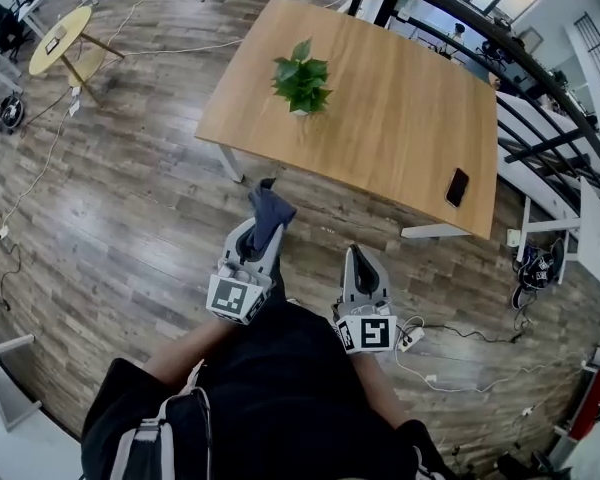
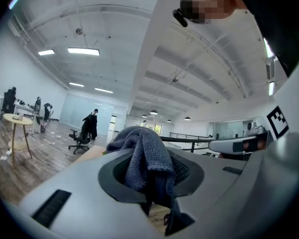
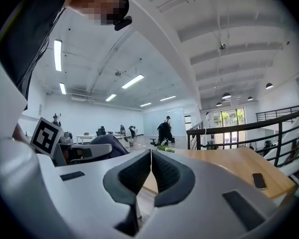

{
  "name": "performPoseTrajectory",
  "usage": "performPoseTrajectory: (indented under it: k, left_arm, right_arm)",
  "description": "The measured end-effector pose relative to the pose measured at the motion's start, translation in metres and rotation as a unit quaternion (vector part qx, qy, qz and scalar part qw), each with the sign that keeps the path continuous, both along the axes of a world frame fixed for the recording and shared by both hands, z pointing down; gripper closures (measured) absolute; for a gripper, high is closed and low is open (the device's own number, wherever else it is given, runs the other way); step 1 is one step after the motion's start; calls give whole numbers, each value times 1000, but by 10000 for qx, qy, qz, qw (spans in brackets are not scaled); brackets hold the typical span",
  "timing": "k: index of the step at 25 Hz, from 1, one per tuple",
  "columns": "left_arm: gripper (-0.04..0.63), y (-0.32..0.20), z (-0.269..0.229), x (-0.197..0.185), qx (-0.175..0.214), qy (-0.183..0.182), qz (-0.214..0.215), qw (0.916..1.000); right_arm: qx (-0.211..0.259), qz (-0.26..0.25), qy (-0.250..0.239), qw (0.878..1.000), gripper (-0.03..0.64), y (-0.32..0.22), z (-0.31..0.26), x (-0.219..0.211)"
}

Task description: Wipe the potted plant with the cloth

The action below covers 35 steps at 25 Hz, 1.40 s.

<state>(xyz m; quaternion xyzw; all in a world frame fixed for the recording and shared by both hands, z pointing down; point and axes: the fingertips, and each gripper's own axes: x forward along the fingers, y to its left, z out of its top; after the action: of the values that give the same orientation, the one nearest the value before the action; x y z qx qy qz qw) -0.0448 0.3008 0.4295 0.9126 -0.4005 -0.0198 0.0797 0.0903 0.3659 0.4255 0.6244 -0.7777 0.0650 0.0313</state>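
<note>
Left gripper [image 1: 261, 236]: jaws are clamped on a dark blue-grey cloth [image 1: 269, 211], which is bunched between the pads and stands out past the tips.

Right gripper [image 1: 358, 258]: jaws are pressed together, pad against pad, and nothing is held between them.

Both grippers are held over the wooden floor [image 1: 130, 198], short of the near edge of the table [image 1: 400, 118], and are pointed toward it.

Potted plant [image 1: 302, 80]: small and green-leaved, it is set upright on the table's left part, well apart from both grippers and the cloth.

Black phone [image 1: 457, 187]: laid flat near the table's right edge.

Round yellow side table [image 1: 60, 38]: seen at far left.
</note>
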Motion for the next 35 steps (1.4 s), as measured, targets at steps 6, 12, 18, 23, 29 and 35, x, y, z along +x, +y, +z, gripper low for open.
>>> performPoseTrajectory:
  k: [6, 12, 18, 23, 29, 35]
  left_arm:
    - [483, -73, 5, 11, -115, 40, 144, 9998]
    - [483, -158, 8, 6, -242, 134, 288, 9992]
    - [483, -225, 11, 4, -347, 103, 452, 9983]
    - [483, -259, 14, -2, -410, 319, 479, 9975]
    - [483, -310, 67, -23, -833, 205, -7, 9963]
    - [483, -344, 148, -34, -1663, -184, 37, 9859]
  right_arm:
    - [158, 493, 91, 9986, 597, -89, -12, 31]
    - [280, 415, 244, 9984, 597, -190, -24, 29]
    - [-98, -257, -554, 9981, 597, -252, 2, -3]
    - [220, -948, -999, 9902, 597, -274, -8, -24]
    - [48, -911, -480, 9947, 597, -301, 27, 4]
    - [-465, -1310, -123, 9902, 595, -317, 84, 25]
